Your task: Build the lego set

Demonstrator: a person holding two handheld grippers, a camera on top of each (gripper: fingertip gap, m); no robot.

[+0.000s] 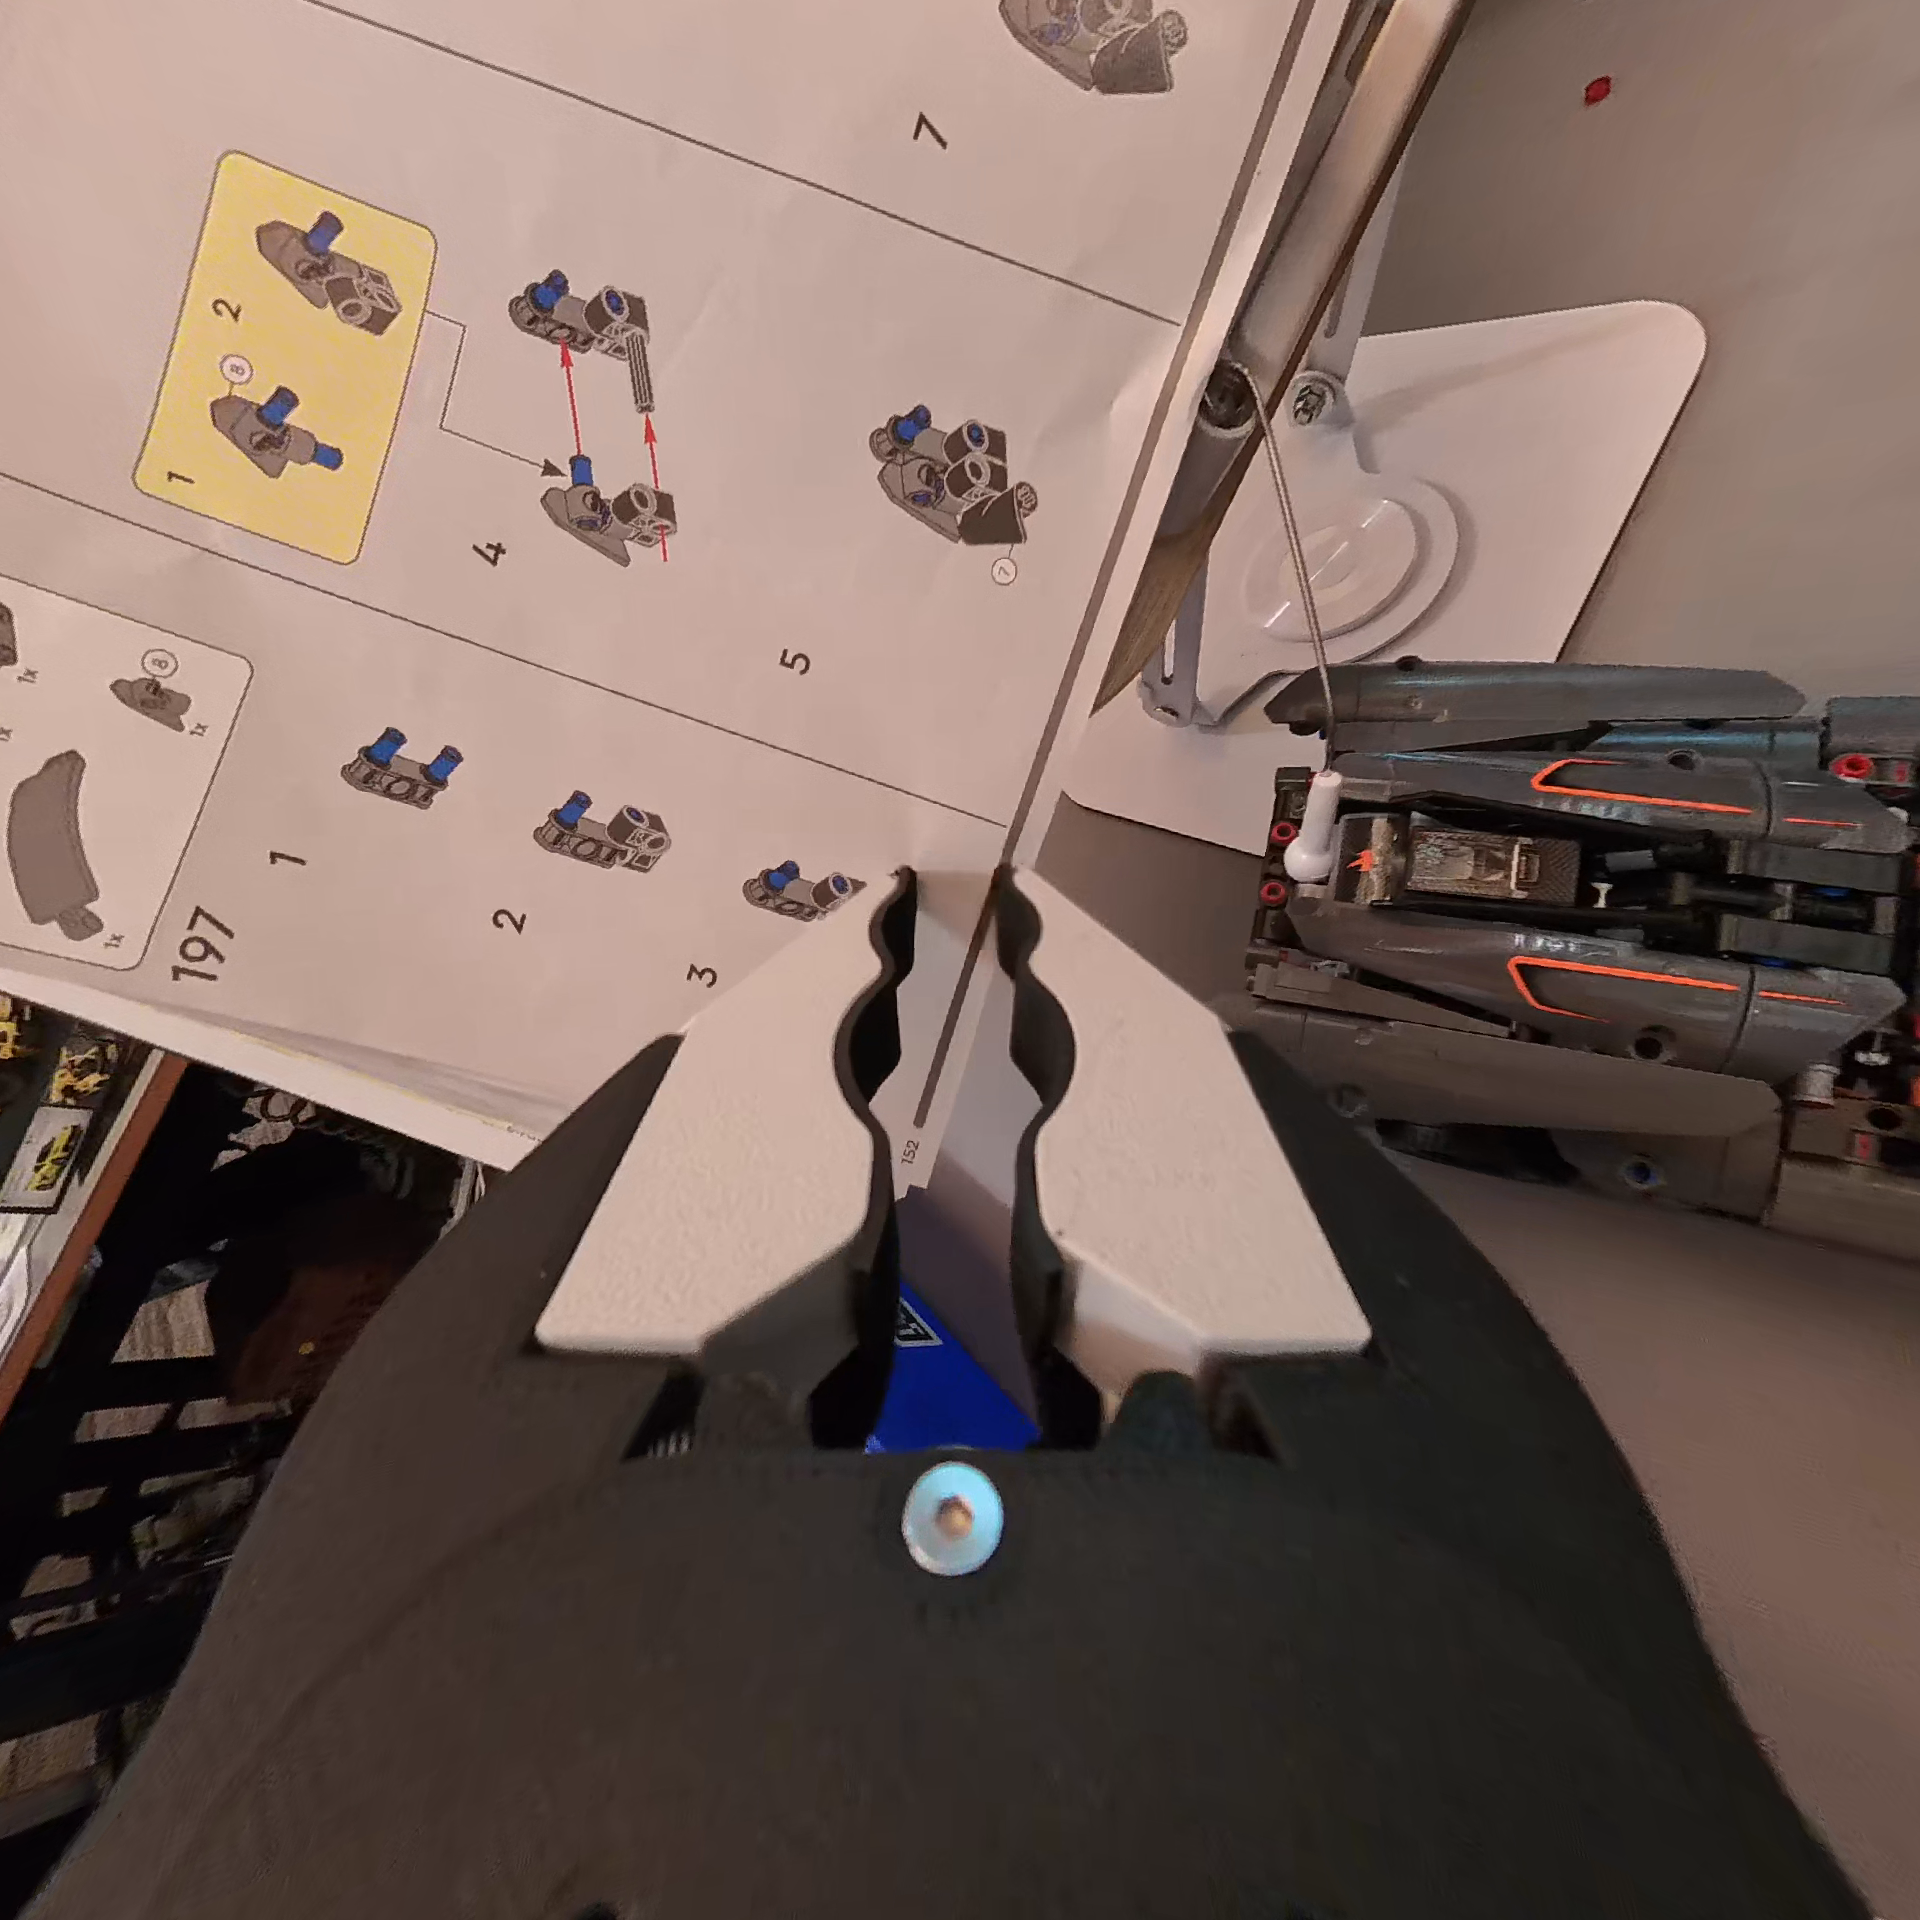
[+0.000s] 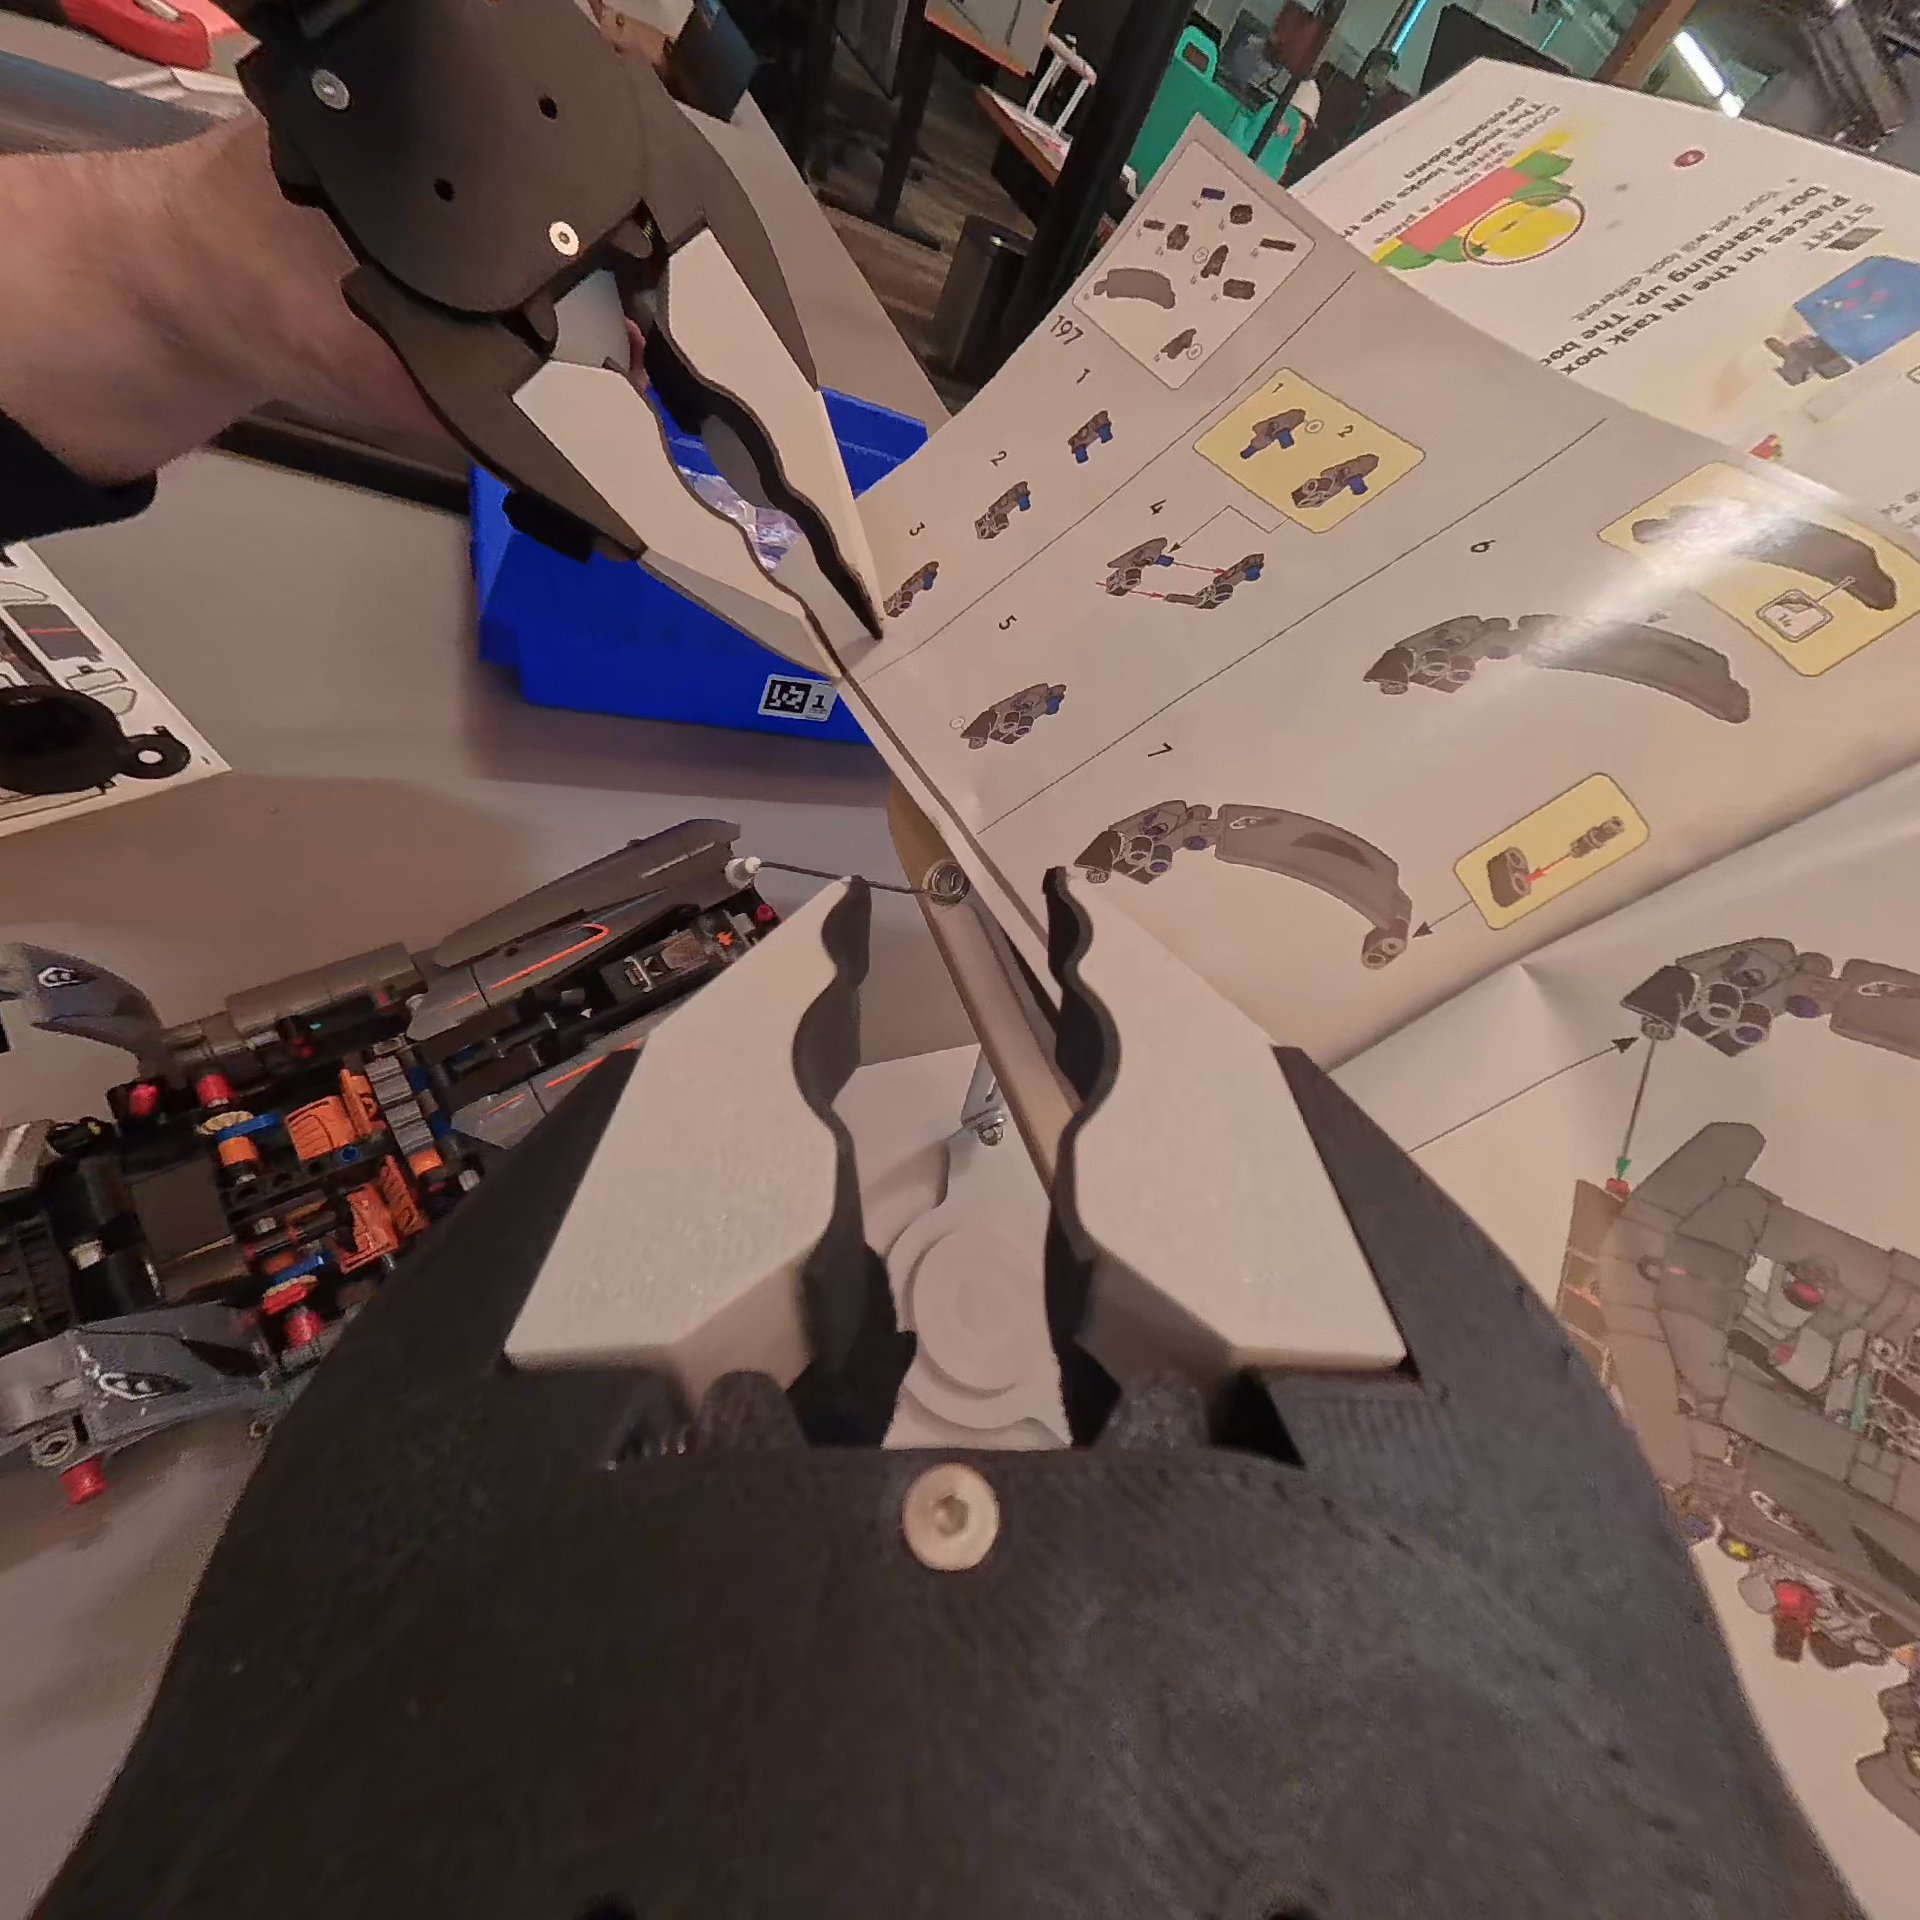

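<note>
The left gripper [image 2: 847,639] pinches the corner of a lifted instruction-booklet page [image 2: 1299,623], the right gripper [image 2: 951,883] hangs parted and empty above the stand, and the part-built lego model [image 2: 343,1091] lies nearby: a hard pull risks tearing the page.

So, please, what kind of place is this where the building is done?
Probably a shared workshop or lab, not a home. A grey worktable holds a blue parts bin and an instruction booklet on a stand, and further tables stand behind.
</note>
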